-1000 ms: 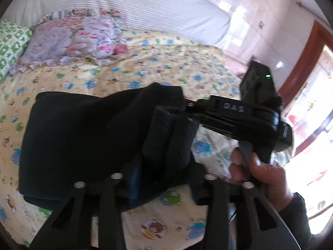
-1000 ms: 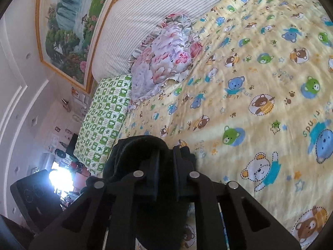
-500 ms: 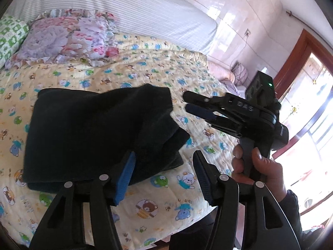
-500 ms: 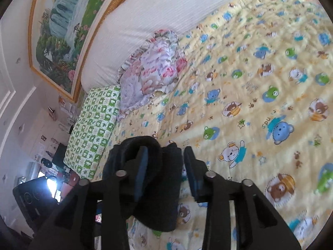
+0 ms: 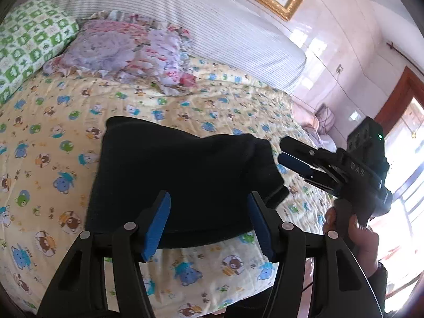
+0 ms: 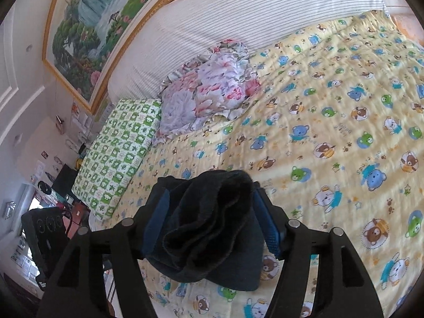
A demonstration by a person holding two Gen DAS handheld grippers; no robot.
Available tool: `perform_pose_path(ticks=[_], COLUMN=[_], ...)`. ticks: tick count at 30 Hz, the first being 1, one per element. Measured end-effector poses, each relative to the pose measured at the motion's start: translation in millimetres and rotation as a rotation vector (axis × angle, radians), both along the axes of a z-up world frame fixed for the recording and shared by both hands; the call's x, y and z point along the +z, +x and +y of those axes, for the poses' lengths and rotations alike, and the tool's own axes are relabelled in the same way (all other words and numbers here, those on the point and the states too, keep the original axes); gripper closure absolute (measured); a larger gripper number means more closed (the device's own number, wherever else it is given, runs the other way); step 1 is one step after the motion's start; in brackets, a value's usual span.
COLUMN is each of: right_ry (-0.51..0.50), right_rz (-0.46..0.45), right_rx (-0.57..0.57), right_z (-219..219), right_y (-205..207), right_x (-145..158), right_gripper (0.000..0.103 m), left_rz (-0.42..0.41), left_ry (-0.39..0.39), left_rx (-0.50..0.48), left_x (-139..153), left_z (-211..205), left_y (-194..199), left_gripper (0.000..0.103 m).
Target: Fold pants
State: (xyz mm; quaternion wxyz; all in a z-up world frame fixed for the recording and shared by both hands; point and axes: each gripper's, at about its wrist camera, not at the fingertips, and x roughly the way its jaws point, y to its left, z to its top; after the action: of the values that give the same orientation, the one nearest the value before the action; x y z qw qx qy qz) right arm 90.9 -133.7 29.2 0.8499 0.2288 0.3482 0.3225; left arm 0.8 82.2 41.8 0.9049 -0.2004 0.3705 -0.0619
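The black pants (image 5: 185, 180) lie folded in a thick rectangle on the yellow bear-print bedsheet (image 5: 66, 132), near the bed's front edge. My left gripper (image 5: 209, 212) hovers over their near edge, its jaws opening, and its blue pads (image 5: 161, 220) do not press the cloth. My right gripper (image 5: 285, 149), held by a hand (image 5: 352, 235), sits just off the pants' right end. In the right wrist view the layered end of the pants (image 6: 212, 225) shows between the right gripper's (image 6: 212, 209) opening jaws, loose between them.
A floral pillow (image 5: 127, 53) and a green checked pillow (image 5: 23, 45) lie at the head of the bed against a striped headboard cushion (image 5: 225, 21). A framed painting (image 6: 87, 31) hangs above. A wooden door frame (image 5: 397, 100) stands at the right.
Both grippers have let go of the pants' end and drawn back from it. The right jaws, shut on cloth a second ago, now stand wide, and the folded pants lie flat.
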Motion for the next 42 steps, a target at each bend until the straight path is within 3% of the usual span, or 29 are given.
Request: perform_pose_path(ticks=[12,16,20,35,42], right_ry=[-0.113,-0.134,-0.127,-0.130,-0.070], right_rz=[0.001,0.021,0.033,0.093,0.124], right_rx=[-0.015,-0.022,-0.020,-0.058,-0.053], right_z=[21,23,23,9,3], right_y=[-10,-10,-11,-10,-8], right_x=[-1,-9,-15,-45,-58], right_gripper=[0.028,0.028,0.023,0.023,0.023], left_rz=[0.037,0.073,0.092,0.133,0.162], left_ry=[0.006,0.041,0.043,0.000,-0.018], left_rx=[0.097,0.122,0.138,0.166,0.173], left_x=[-10,-16,-21,-38,-52], left_z=[39,46,52,69,77], left_y=[1,6,8,17,26], left_gripper=[0.038,0.038,0.037,0.034,0.030])
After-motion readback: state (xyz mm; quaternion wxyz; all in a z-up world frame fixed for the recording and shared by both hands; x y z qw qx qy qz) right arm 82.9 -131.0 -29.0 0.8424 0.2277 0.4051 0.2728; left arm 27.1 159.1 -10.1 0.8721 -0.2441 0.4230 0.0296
